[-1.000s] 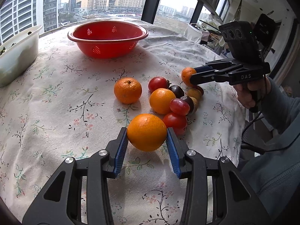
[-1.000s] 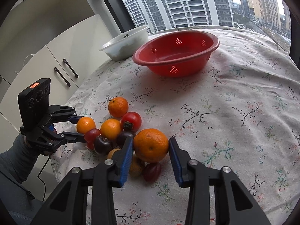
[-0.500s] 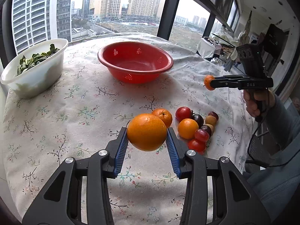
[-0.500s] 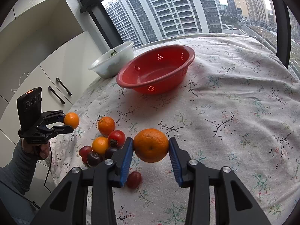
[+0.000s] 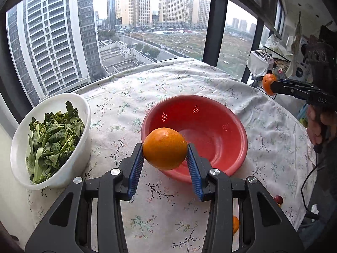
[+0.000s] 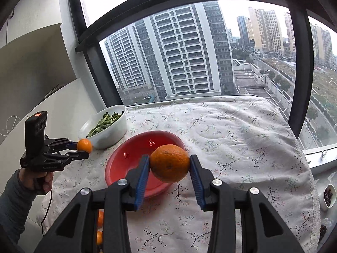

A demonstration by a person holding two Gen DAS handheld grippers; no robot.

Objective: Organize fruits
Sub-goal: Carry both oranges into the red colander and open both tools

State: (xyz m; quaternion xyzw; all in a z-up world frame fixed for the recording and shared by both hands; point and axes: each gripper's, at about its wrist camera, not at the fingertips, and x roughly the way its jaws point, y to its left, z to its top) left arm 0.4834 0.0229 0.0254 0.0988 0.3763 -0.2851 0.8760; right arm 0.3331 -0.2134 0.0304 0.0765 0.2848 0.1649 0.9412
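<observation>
With both grippers up over the table, the left gripper (image 5: 165, 155) is clamping an orange (image 5: 165, 148) between its blue ribbed pads (image 5: 135, 165), jaws closed only as far as the fruit allows, pads pressing on either flank. That orange is hanging clear of the cloth, in front of the near rim of the red colander (image 5: 212, 124). It is slightly wider than tall, with its long axis running pad to pad; which way the stem end is facing, I cannot tell from here.

Over on the other side, the right gripper (image 6: 169, 166) is squeezing a second orange (image 6: 169, 163) the same way, and a small dimple, possibly the stem end, is showing on the face turned toward the camera. It too is hovering above the colander's near edge.

From the left wrist view, the right gripper is holding its fruit high at the far right, level with the window frame. Beside the colander is sitting a white bowl (image 5: 69, 168) of leafy greens (image 5: 52, 135). A few loose fruits (image 5: 236, 224) are lying on the floral tablecloth (image 5: 168, 84), low by the near edge.
</observation>
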